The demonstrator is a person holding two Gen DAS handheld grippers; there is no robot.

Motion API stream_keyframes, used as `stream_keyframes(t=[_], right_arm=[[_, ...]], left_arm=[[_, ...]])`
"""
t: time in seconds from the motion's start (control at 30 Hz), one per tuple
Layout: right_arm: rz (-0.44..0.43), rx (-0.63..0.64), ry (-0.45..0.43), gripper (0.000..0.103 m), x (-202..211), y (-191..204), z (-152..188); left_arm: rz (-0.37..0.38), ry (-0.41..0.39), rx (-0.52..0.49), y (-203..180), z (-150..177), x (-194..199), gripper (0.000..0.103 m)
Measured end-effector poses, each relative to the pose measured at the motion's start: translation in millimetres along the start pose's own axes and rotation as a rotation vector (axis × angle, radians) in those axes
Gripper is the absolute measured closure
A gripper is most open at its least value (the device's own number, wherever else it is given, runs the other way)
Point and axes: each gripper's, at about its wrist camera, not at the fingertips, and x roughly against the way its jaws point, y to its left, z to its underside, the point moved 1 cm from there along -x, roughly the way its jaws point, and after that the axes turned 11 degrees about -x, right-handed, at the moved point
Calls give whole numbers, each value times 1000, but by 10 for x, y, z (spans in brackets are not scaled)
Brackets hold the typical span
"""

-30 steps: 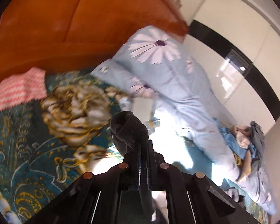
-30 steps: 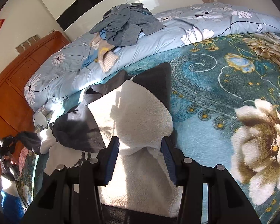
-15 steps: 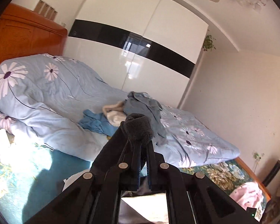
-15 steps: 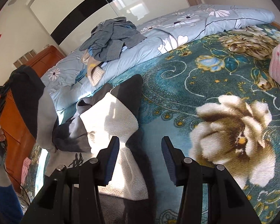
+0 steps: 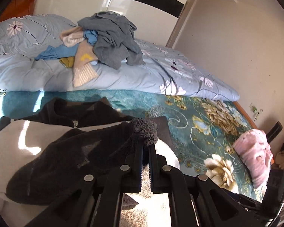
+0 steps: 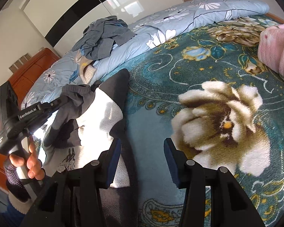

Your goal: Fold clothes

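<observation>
One sleeve [image 5: 89,151], clamped in left tongs [image 5: 145,145], now crosses the fleece [image 6: 104,113].

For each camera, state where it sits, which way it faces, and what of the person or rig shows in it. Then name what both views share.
Left wrist: sits on the left gripper, looking down its shut fingers at the dark sleeve pinched there, the fleece jacket and the clothes pile beyond; only its own fingers show.
Right wrist: sits on the right gripper, open over the teal floral blanket; the person's left hand shows at left.
Shared: jacket, pile, blue duvet, pink folded garment.
</observation>
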Motion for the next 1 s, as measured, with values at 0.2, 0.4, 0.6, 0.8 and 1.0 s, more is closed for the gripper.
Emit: stream_keyframes(t=[0.2,0.4,0.6,0.8,1.0], right_arm=[[3,9,13,55,-50,58,33],[1,34,12,55,-88,216,-12],[-51,108,28,55,-259,626,-129],[-91,170,89,48,-677,1058,-229],[-88,124,154,48,-1082,1221,-285]], left_arm=[[38,100,4,-52,185,-254,92],[215,131,78,45,234,-46,50],[86,14,118,505,355,684,40],[-339,56,147,1283,819,1079,38],[-398,125,230,1757,1169,1008,38]])
